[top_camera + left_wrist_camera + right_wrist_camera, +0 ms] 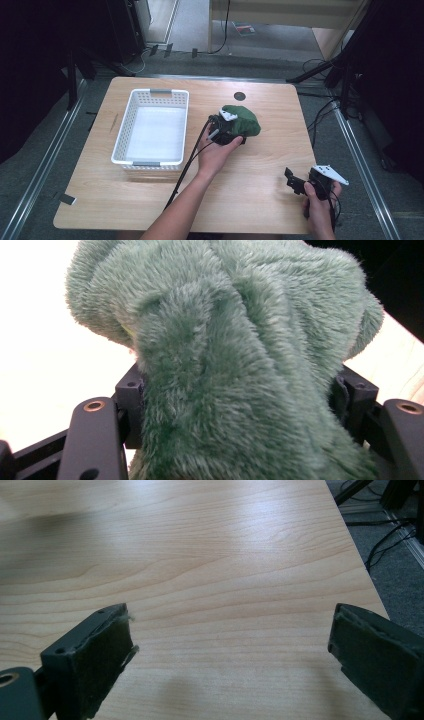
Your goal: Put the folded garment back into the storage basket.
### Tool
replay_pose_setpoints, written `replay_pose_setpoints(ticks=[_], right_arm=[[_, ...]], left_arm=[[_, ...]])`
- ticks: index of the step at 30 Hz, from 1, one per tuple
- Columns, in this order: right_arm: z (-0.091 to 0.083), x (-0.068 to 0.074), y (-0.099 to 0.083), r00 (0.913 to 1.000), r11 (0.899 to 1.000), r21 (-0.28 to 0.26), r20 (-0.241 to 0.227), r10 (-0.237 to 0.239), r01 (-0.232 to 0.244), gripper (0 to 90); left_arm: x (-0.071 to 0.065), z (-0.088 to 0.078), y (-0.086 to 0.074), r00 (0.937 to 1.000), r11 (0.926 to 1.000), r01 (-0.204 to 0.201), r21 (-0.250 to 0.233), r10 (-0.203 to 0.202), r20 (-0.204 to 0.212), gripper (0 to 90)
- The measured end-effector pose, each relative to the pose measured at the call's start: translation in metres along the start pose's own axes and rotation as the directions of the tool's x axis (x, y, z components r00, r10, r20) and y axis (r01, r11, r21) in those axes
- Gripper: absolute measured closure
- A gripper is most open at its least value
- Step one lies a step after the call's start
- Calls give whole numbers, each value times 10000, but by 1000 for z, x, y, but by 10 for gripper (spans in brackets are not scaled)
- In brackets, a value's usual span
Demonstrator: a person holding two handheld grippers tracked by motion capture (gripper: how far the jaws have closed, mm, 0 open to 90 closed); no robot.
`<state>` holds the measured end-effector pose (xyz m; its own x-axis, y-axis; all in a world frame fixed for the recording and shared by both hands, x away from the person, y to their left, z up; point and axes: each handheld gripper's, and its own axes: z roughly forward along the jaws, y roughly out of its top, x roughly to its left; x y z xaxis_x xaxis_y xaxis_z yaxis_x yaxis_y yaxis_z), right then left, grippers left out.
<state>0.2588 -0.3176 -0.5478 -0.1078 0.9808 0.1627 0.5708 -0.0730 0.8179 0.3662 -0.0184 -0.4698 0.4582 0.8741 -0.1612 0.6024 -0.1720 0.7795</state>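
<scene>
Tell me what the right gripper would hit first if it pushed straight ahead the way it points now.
Probably only bare table. The right gripper has its jaws wide apart with nothing between them, and wood runs ahead of them. In the high view it points towards the white basket, which stands well beyond.

Plush toy (244, 121) right of basket (131, 111)

Materials and surface finishes on the table.
Table (260, 165): pale wood grain, smooth, with a soft sheen. Green plush toy (240, 365): shaggy, matt pile. Basket (150, 127): white perforated plastic. Right gripper (232, 655): matt black, jaws faced with rough, fraying pads.
</scene>
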Motion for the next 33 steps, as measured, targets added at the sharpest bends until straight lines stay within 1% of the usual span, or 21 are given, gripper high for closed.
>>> replay_pose_setpoints(ticks=[3,6,7,13,16,17,23,25,27,29,33], right_arm=[[0,0,0,10000,10000,0,-5,-7,7,38],[0,0,0,10000,10000,3,-1,-8,8,38],[0,0,0,10000,10000,2,1,-12,12,38],[0,0,0,10000,10000,10,10,-13,13,38],[0,0,0,10000,10000,7,10,-7,7,38],[0,0,0,10000,10000,10,7,-10,10,38],[0,0,0,10000,10000,12,9,-13,13,38],[0,0,0,10000,10000,7,6,-29,29,38],[0,0,0,10000,10000,8,8,-32,32,38],[0,0,0,10000,10000,10,12,-36,36,39],[0,0,0,10000,10000,6,24,-42,42,39]], left_arm=[[3,-7,4,9999,9999,17,-171,-18,-104,313],[7,-13,6,9999,9996,86,-284,-89,-101,312],[9,-15,7,9999,9995,54,-314,-57,-106,312],[16,-26,11,9997,9983,224,-538,-231,-120,313],[20,-34,14,9998,9978,153,-644,-163,-150,313],[22,-37,15,9997,9974,186,-689,-198,-164,313],[33,-53,19,9989,9944,324,-1010,-356,-299,313],[37,-58,20,9987,9930,430,-1103,-458,-233,313],[41,-64,21,9986,9922,407,-1178,-445,-299,313],[45,-69,21,9981,9903,494,-1300,-536,-290,313],[54,-78,22,9974,9887,512,-1410,-579,-438,313]])
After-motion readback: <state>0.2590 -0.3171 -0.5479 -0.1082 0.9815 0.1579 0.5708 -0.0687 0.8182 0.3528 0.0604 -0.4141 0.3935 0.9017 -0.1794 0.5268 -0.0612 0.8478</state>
